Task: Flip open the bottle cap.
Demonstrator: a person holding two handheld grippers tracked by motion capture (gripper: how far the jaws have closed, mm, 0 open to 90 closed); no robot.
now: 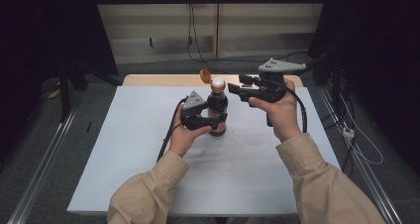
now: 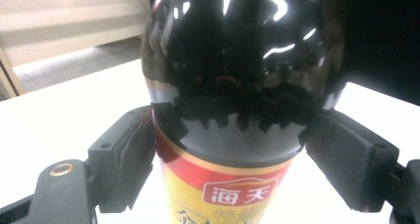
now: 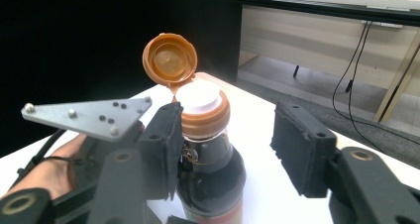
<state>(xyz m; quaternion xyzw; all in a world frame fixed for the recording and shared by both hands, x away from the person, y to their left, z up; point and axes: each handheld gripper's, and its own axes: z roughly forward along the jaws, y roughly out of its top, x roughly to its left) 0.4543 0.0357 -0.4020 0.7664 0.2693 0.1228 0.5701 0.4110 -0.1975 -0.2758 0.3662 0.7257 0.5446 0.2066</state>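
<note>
A dark soy sauce bottle (image 1: 218, 105) with a red and yellow label stands upright at the middle of the white table (image 1: 138, 149). Its orange flip lid (image 1: 205, 76) is hinged back, baring a white top (image 3: 198, 96). My left gripper (image 1: 217, 121) straddles the bottle's lower body (image 2: 233, 60). Its left pad (image 2: 131, 157) is at the glass and its right pad (image 2: 346, 159) stands slightly off it. My right gripper (image 1: 237, 84) is level with the bottle neck (image 3: 205, 120), open. One pad (image 3: 166, 149) sits beside the neck and the other (image 3: 302, 147) is well clear.
The table's wooden far edge (image 1: 163, 79) shows behind the white sheet. Black cables (image 1: 190, 40) hang down the back wall and trail over the floor. Metal rails (image 1: 42, 169) run along both sides of the table, with dark curtains beyond.
</note>
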